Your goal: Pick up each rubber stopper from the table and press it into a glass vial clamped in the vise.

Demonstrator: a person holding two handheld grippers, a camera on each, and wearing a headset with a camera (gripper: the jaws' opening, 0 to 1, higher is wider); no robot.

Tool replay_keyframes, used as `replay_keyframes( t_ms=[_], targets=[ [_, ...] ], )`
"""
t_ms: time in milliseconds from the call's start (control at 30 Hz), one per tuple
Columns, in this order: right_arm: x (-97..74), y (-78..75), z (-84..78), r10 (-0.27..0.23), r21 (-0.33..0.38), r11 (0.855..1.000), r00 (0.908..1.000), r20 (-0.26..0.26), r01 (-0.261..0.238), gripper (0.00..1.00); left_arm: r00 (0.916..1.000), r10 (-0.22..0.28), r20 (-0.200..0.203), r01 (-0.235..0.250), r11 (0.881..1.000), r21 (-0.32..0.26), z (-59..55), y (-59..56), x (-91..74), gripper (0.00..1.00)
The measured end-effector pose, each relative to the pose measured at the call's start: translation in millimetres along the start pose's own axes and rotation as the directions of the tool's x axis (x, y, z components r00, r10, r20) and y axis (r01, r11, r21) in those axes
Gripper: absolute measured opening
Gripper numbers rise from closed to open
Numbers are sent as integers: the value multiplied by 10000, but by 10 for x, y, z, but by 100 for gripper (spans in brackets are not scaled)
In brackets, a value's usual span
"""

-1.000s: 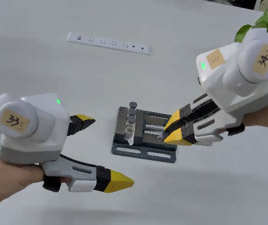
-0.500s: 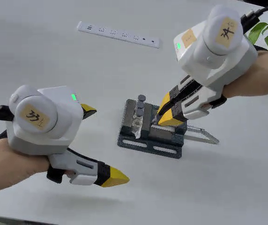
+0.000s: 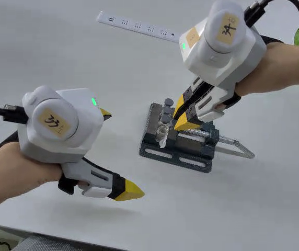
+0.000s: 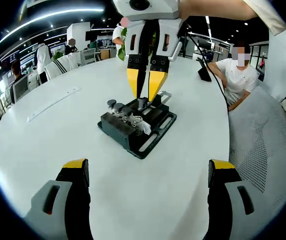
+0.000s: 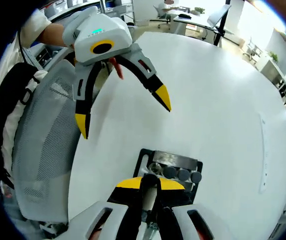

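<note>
Head view: grey rubber stoppers [image 3: 166, 110] cap glass vials [image 3: 163, 129] standing in a row in the black vise [image 3: 178, 149] at centre. The right gripper [image 3: 182, 119], jaws clenched, tips over the row's near end from 1 o'clock; whether it pinches a stopper is unclear. The left gripper [image 3: 117, 151] hangs released, jaws wide, at 8 o'clock. A power strip [image 3: 136, 25] lies at 11 o'clock.
</note>
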State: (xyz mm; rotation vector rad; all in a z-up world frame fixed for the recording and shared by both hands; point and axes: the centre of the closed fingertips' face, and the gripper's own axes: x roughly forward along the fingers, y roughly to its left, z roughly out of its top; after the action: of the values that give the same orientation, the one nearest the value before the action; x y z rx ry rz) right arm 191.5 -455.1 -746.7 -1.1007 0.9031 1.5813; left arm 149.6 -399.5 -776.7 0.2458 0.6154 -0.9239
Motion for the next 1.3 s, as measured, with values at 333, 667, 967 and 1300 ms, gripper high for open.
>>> replay_keyframes(
  t_ms=[333, 667, 967, 1300],
  targets=[
    [116, -54, 8, 13, -260, 9997, 9993, -375, -23, 5, 9998, -36, -205, 38, 9999, 97, -37, -15, 20, 99],
    [161, -76, 8, 26, -394, 9992, 9985, -548, -48, 5, 9995, -136, -296, 139, 9998, 110, -63, -28, 54, 99],
    [193, -98, 12, 21, -490, 9988, 9973, -739, -57, 5, 9995, -136, -292, 137, 9999, 38, -82, -32, 62, 99],
    [205, -89, -3, 8, -675, 9977, 9927, -1210, -90, 5, 9993, -158, -331, 158, 9999, -18, -107, -38, 59, 98]
  ],
)
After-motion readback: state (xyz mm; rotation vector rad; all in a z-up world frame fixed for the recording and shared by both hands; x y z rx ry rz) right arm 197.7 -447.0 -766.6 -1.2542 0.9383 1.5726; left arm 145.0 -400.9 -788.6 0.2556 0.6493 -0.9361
